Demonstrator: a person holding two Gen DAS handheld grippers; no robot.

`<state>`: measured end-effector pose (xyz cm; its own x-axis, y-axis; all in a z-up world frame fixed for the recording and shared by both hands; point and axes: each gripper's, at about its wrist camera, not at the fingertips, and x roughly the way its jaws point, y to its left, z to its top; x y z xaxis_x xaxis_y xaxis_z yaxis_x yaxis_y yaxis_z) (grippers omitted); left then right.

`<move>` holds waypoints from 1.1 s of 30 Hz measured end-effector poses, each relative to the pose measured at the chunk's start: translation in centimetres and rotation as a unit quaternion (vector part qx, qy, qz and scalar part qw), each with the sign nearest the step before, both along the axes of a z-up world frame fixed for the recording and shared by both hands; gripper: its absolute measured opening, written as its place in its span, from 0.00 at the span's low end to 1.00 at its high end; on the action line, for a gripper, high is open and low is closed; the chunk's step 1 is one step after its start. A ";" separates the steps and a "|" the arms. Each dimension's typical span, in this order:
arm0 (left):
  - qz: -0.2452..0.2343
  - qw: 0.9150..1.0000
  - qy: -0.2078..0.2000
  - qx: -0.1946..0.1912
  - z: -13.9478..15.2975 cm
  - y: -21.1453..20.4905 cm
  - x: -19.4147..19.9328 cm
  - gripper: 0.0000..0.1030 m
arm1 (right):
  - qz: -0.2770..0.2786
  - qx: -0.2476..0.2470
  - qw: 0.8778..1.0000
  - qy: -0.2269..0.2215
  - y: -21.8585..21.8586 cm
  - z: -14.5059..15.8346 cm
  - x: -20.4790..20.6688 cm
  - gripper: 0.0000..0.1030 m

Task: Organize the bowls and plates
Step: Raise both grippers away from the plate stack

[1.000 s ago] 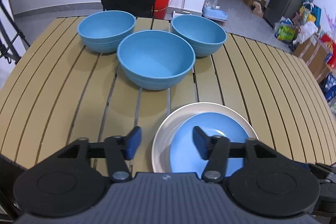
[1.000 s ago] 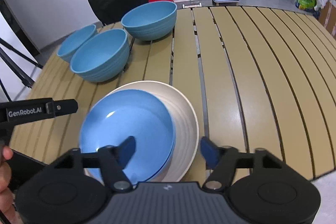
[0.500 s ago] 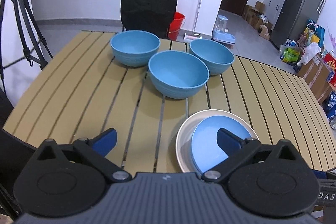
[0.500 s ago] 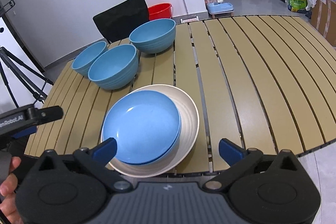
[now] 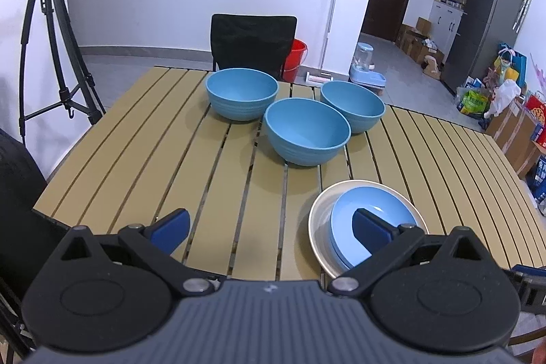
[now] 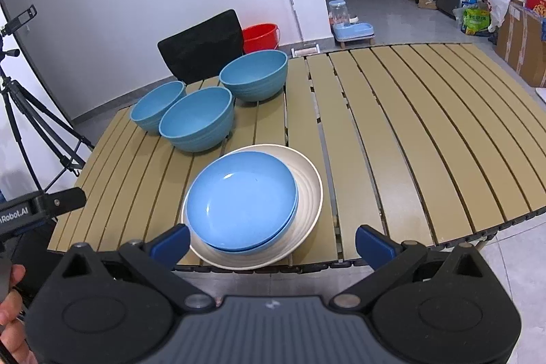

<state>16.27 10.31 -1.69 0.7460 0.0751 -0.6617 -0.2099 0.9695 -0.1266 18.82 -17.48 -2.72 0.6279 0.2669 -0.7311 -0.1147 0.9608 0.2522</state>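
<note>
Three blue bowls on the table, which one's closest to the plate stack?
The middle bowl, standing forward of the other two and just behind the white plate. The far left bowl and far right bowl sit nearer the chair.

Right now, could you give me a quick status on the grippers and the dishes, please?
Left gripper and right gripper open, empty. Blue plates stacked on cream plate. Three blue bowls unstacked. Nothing blocking.

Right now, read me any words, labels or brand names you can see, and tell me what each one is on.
"Robot.AI", cut off by the frame edge: on the left claw's black side, seen from the right wrist.
Print on the green bag and the cardboard boxes on the floor: too small to read.
</note>
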 end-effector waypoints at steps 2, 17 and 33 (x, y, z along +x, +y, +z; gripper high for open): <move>0.003 1.000 -0.001 0.001 0.1 0.2 -0.3 1.00 | 0.002 -0.017 1.000 -0.003 0.6 0.2 -0.7 1.00; 0.014 1.000 -0.028 0.002 1.9 1.9 -2.5 1.00 | -0.007 0.005 1.000 -0.023 1.4 2.3 -3.1 1.00; 0.022 1.000 -0.006 0.010 1.2 3.8 2.8 1.00 | 0.023 -0.008 1.000 -0.001 4.5 1.5 2.5 1.00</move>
